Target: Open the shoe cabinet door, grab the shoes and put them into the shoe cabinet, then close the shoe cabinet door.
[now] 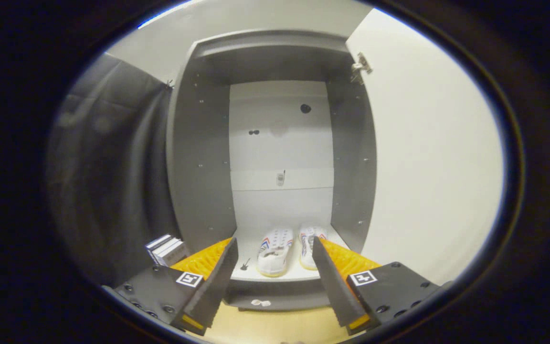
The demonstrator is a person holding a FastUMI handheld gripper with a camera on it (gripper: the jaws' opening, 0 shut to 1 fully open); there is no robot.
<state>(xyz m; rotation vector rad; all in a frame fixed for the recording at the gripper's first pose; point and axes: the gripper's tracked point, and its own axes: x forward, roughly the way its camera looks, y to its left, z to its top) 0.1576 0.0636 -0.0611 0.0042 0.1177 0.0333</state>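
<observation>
White sneakers point(288, 247) with red-blue side stripes, apparently canvas, sit paired on the shoe cabinet point(275, 275) floor; door point(428, 157) open; gripper point(272, 272) fingers apart, empty.

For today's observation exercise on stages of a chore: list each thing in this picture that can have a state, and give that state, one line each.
Cabinet: open, shoes inside.
Door: swung wide to the right.
Shoes: pair side by side on the cabinet floor, upright.
Gripper: open, holding nothing, just short of the cabinet.
Books: stacked left of the cabinet.
</observation>
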